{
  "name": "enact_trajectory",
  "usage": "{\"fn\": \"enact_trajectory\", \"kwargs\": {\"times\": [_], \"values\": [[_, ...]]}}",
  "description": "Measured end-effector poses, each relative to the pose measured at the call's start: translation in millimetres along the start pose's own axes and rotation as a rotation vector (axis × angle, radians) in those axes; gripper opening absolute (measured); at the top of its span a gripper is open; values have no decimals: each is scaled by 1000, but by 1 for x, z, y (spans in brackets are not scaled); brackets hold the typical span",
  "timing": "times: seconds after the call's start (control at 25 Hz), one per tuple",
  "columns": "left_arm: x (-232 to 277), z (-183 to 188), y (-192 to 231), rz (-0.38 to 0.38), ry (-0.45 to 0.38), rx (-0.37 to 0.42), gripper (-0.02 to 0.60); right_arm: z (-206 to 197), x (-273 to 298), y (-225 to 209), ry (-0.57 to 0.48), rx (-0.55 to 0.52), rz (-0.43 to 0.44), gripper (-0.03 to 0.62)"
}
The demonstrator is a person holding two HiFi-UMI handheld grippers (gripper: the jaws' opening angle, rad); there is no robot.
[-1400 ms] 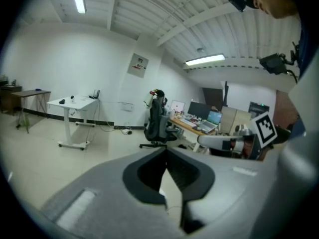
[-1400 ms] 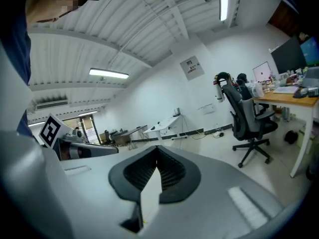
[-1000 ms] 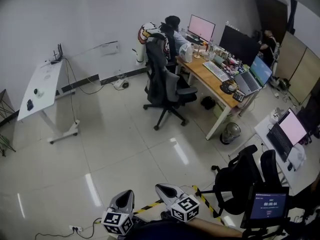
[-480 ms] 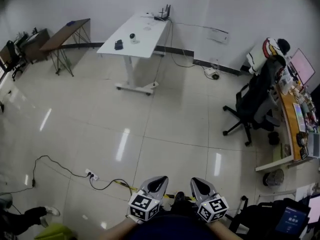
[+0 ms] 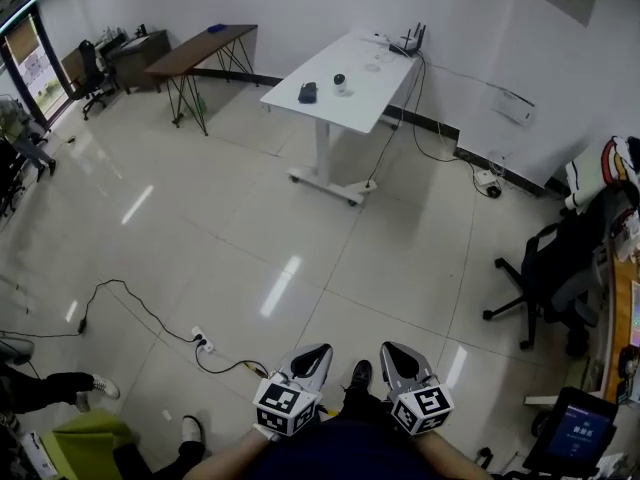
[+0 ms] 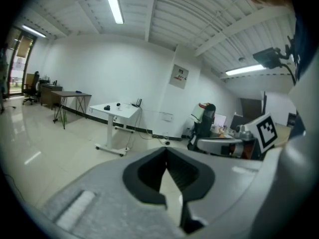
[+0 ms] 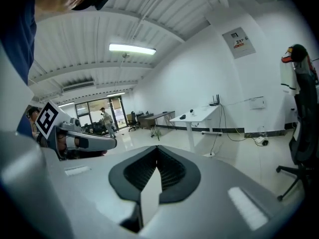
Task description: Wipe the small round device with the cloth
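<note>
Far across the floor stands a white table (image 5: 360,63). On it sit a small round white device (image 5: 339,81) and a dark cloth (image 5: 307,92) just left of it. Both also show tiny in the left gripper view, the device (image 6: 118,104) and the cloth (image 6: 106,107), and in the right gripper view, the device (image 7: 191,112) and the cloth (image 7: 183,116). My left gripper (image 5: 316,352) and right gripper (image 5: 392,351) are side by side at the bottom, close to my body. Both are shut and empty, far from the table. Each sees its own jaws closed: left gripper (image 6: 166,152), right gripper (image 7: 157,150).
A router (image 5: 405,43) sits at the table's far end, with cables hanging to the wall. A brown desk (image 5: 213,40) stands left of it. A power strip and cord (image 5: 200,343) lie on the floor ahead. An office chair (image 5: 555,273) stands right; a person's shoes (image 5: 60,388) are at lower left.
The view has swung round the room: the white table has come from the edge to upper centre, and the chair and desks have slid right. Both grippers stay shut, side by side.
</note>
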State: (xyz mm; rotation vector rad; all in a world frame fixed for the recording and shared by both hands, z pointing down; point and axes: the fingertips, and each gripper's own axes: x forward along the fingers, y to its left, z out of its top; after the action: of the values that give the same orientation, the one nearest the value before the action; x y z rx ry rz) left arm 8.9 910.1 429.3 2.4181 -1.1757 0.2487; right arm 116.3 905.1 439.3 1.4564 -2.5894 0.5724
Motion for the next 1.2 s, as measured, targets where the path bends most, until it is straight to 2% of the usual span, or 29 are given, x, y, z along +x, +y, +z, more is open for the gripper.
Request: {"fn": "enact_trajectory", "kwargs": {"times": [0.24,0.6,0.72,0.84,0.96,1.2], "values": [[61,46,9,71,-31,-4,2,51,38,-54,-46,-45,93,6],[114,84,37,115,-70,2,2,84,89,-110,-60,-29,90,6],[133,91,58,105,-83,-13,2,91,114,-121,-45,-30,90,6],[154,112,85,89,-96,-31,2,102,146,-129,-40,-47,75,6],[175,128,125,68,-113,-22,2,116,184,-135,-45,-55,57,6],[196,187,198,29,-134,-25,2,154,264,-127,-35,-76,14,6]]}}
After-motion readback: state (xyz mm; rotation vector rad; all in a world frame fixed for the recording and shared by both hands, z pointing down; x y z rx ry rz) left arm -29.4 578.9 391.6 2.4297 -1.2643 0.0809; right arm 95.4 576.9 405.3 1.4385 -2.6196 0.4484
